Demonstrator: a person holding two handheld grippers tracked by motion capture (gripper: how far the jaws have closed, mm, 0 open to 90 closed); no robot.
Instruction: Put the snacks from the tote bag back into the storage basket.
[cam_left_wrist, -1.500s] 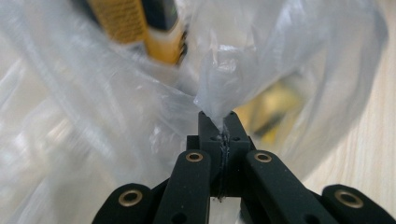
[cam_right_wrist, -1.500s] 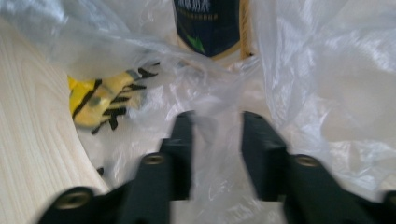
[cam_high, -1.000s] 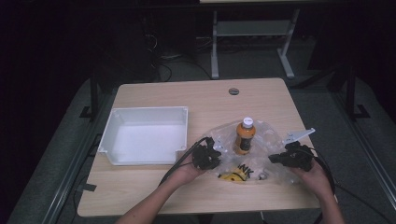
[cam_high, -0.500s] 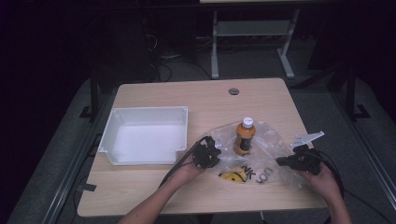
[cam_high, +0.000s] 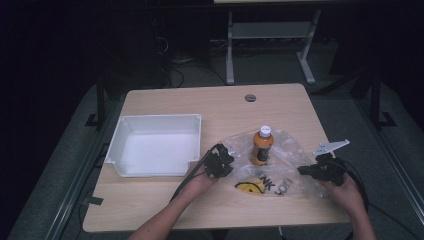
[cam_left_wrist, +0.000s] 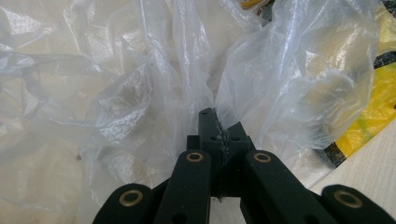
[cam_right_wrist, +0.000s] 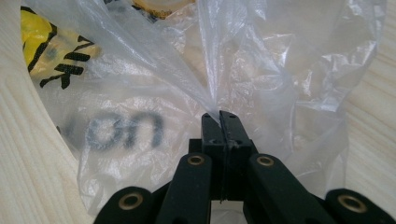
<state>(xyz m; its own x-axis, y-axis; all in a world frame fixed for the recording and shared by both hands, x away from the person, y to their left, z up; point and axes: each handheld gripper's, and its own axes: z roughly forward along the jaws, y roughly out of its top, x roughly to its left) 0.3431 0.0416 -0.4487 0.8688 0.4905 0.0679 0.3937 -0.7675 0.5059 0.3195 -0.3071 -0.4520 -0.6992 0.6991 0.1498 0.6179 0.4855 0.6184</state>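
Right gripper (cam_high: 306, 170) shifted outward, stretching crinkled clear plastic bag (cam_high: 290, 170); left gripper (cam_high: 226, 159) also clamps film.

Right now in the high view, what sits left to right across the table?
white tray → left gripper, shut on the clear plastic bag → orange bottle with a white cap, standing on the bag → right gripper, shut on the bag's right side.
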